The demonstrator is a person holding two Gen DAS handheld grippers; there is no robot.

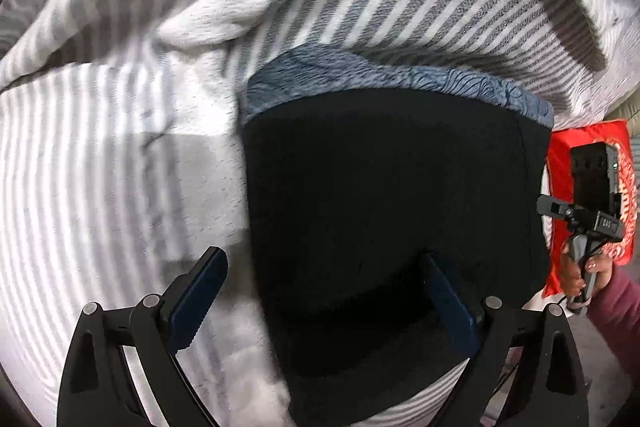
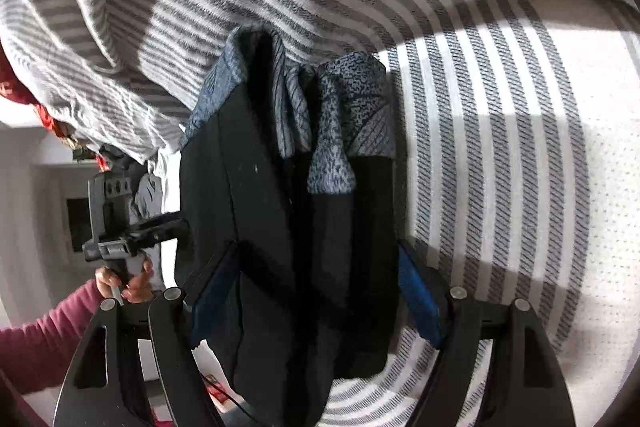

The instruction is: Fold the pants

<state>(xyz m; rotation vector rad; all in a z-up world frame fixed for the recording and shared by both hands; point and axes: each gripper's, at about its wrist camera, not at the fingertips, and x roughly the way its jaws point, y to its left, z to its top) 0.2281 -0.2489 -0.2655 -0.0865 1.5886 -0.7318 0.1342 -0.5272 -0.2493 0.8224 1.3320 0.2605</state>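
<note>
The left gripper stood spread wide, one finger on the striped bedspread, the other over the black pants, probably ready to pinch their edge. The right gripper straddled the folded pants, jaws apart, gripping nothing. A red pillow lay beyond.

Matt black cloth pants with patterned blue-grey lining lie on a coarse-woven striped blanket.

Pants on blanket, bag beside
</note>
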